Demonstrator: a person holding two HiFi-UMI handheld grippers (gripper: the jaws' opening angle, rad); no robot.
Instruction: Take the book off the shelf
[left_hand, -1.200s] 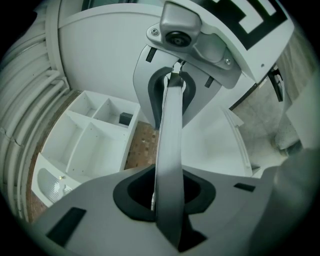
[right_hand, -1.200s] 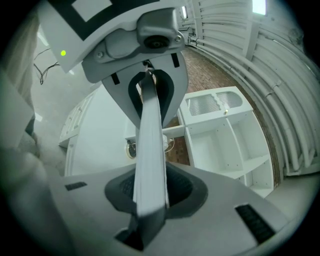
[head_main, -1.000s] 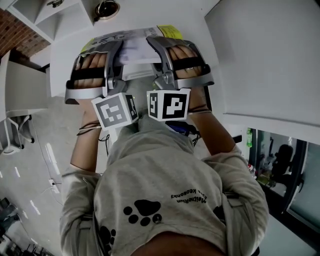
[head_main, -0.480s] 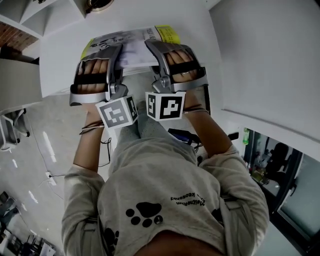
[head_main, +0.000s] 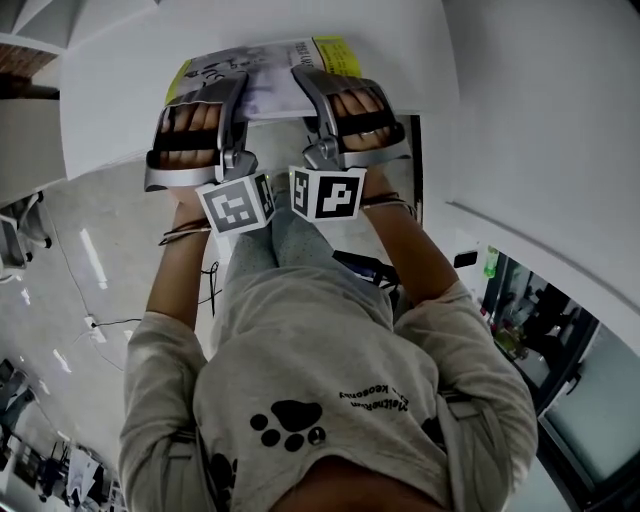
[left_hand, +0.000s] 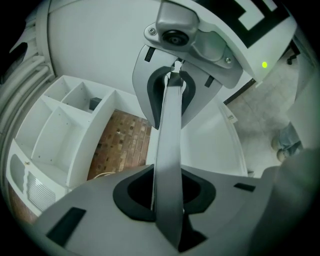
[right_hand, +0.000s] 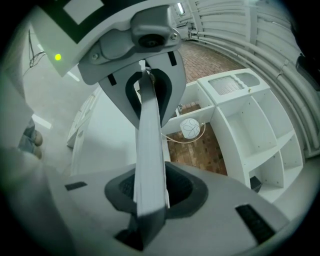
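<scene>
Over the white table (head_main: 110, 120), clear of the cubby shelf (left_hand: 60, 130), the book (head_main: 262, 75) lies flat. It is a thin softcover, probably light, bendy and slick-covered, so it would likely sag if held by one corner. The left gripper (head_main: 236, 88) and right gripper (head_main: 302, 80) each clamp its near edge, side by side, which seems a sound two-point hold.

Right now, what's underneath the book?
A white surface spreads out below the book, which the left gripper and right gripper clamp. The patch straight beneath it is covered, so whether they touch cannot be seen.
</scene>
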